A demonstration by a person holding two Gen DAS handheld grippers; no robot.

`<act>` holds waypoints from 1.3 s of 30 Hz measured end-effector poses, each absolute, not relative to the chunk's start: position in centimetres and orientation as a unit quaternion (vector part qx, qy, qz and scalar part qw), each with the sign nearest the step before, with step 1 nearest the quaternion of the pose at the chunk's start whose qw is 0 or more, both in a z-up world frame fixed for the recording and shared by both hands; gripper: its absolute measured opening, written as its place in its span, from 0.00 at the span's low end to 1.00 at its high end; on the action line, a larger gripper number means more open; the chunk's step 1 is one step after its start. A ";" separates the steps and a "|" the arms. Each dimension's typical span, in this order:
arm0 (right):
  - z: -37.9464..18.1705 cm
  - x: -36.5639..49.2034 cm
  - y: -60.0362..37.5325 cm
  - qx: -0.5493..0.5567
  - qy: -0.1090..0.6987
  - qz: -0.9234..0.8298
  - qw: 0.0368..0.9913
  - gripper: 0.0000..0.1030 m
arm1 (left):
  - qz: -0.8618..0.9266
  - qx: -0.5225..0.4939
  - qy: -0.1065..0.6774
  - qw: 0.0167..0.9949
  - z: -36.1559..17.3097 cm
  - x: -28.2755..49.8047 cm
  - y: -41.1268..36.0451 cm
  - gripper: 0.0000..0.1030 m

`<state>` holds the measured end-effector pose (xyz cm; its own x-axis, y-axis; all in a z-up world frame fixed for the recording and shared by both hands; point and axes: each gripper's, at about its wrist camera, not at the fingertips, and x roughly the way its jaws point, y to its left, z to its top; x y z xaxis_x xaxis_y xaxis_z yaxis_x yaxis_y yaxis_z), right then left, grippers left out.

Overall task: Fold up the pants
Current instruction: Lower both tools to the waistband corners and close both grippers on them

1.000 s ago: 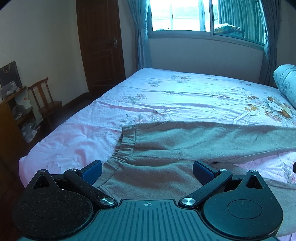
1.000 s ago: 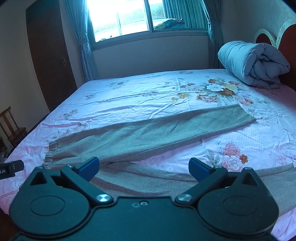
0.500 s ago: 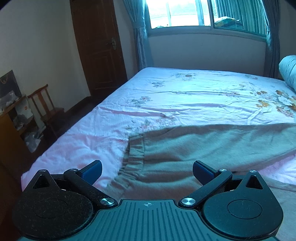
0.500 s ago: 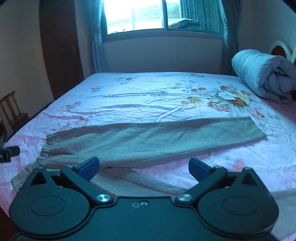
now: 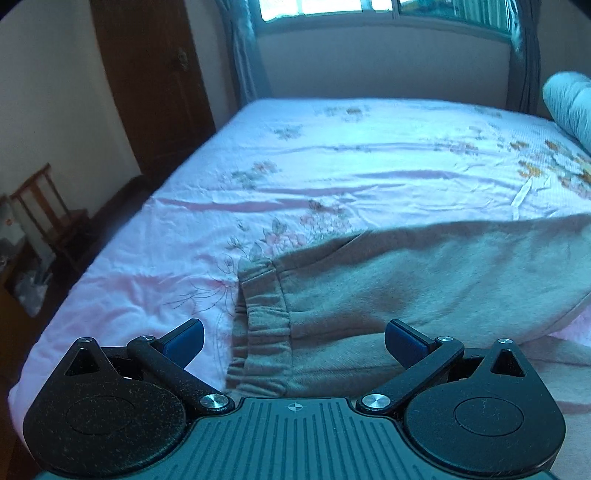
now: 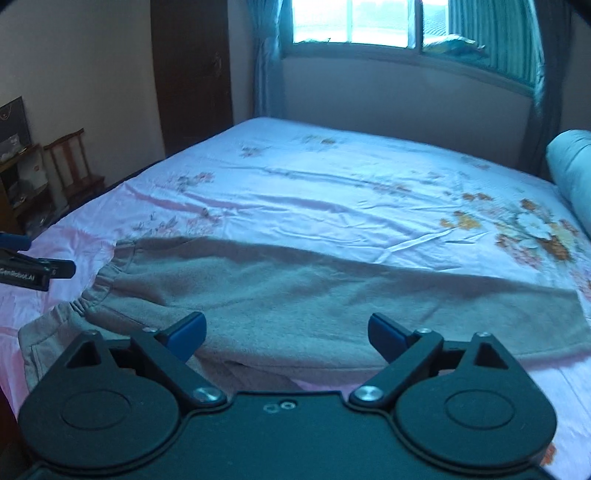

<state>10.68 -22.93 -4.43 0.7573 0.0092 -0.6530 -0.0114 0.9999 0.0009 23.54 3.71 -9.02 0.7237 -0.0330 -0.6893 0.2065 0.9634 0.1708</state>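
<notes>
Grey sweatpants (image 5: pixel 424 280) lie flat across the near side of the bed, one leg folded over the other. Their elastic waistband (image 5: pixel 262 321) is bunched at the left end. My left gripper (image 5: pixel 293 338) hovers open just above the waistband, nothing between its blue pads. In the right wrist view the pants (image 6: pixel 314 295) stretch from the waistband (image 6: pixel 99 288) to the cuff at the right. My right gripper (image 6: pixel 286 332) hangs over the upper leg near the fold edge; its jaws are closing but still wide, with no cloth pinched. The left gripper's tip (image 6: pixel 33 271) shows at the left edge.
The bed (image 5: pixel 351 158) has a pink floral sheet. A rolled blue quilt (image 6: pixel 572 173) lies at the headboard end. A wooden chair (image 6: pixel 74 166) and a shelf stand by the wall on the left, beside a dark door (image 5: pixel 147 81). A curtained window (image 6: pixel 369 22) is beyond the bed.
Both grippers have moved left along the pants toward the waistband and dropped lower. The right gripper's jaws have narrowed slightly. The pants lie as before.
</notes>
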 end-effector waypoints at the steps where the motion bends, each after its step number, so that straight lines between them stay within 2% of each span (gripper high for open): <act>1: -4.7 11.4 -23.0 0.000 0.352 0.012 0.936 0.80 | -0.069 0.126 0.368 0.918 -9.4 24.4 3.8 1.00; 6: -6.2 14.9 -23.4 -0.023 0.375 0.032 0.926 0.74 | -0.107 0.160 0.373 0.908 -11.1 28.7 4.2 1.00; 10: -7.7 17.9 -23.3 -0.069 0.388 0.060 0.917 0.72 | -0.138 0.175 0.391 0.893 -12.4 32.6 4.5 1.00; 15: -9.7 22.1 -22.9 -0.132 0.400 0.107 0.901 0.58 | -0.162 0.161 0.402 0.887 -14.5 36.8 5.3 1.00; 23: -11.9 28.3 -24.0 -0.156 0.427 0.153 0.877 0.50 | -0.204 0.213 0.414 0.861 -17.3 41.5 4.3 0.99; 25: -12.3 29.9 -24.3 -0.167 0.433 0.165 0.870 0.45 | -0.222 0.211 0.426 0.851 -17.8 42.6 4.3 0.93; 28: -12.7 31.8 -24.7 -0.172 0.439 0.178 0.864 0.43 | -0.249 0.205 0.440 0.838 -18.6 43.7 4.4 0.91; 32: -13.4 33.5 -25.1 -0.162 0.450 0.203 0.855 0.40 | -0.283 0.204 0.460 0.816 -20.0 44.4 4.2 0.77; 36: -14.0 34.9 -25.0 -0.181 0.459 0.222 0.841 0.36 | -0.298 0.183 0.470 0.810 -20.4 45.0 4.4 0.68; 39: -14.4 35.9 -25.2 -0.184 0.468 0.233 0.832 0.32 | -0.299 0.176 0.472 0.811 -20.6 45.3 4.7 0.53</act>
